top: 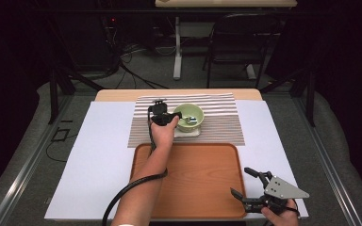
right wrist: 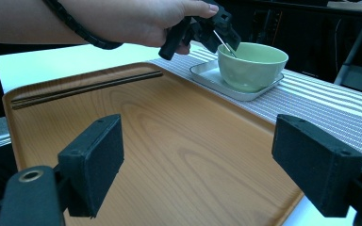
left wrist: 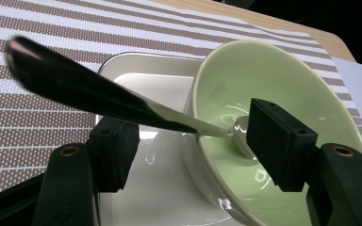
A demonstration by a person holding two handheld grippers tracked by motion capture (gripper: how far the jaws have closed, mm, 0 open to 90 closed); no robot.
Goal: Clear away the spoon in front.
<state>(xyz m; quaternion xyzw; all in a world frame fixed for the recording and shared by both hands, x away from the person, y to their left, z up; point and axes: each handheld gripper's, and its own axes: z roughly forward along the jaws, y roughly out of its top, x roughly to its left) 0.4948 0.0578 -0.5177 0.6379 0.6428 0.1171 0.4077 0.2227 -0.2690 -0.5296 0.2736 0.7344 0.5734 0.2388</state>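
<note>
the right gripper [top: 250,184] hovers low at the near right corner of the wooden tray [top: 202,188], gripped by a hand at the bottom edge, its grey three-cornered plate on top. in the right gripper view its jaws stand wide apart with nothing between them, aimed across the bare tray toward the bowl.

the left forearm reaches straight up the middle of the high view, across the tray's left half, with the cable trailing back along it. the left hand [top: 162,134] sits past the tray's far rim, over the striped mat [top: 221,127], wrist angled down so the left gripper [top: 169,117] points at the near left rim of the green bowl [top: 190,117].

in the left gripper view the jaws are spread wide, one pad on each side of the spoon [left wrist: 122,101]. its dark handle slants up to the left between them, and neither pad presses on it. the spoon's metal head lies down in the bowl, the handle leaning on the rim.

the bowl stands on a small white dish [left wrist: 146,77], which lies on the mat.

no writing can be read on anything.

the tray is bare wood, open room. white sheets [top: 99,160] flank it to left and right. beyond the mat only a narrow strip of table edge [top: 118,94] remains.
</note>
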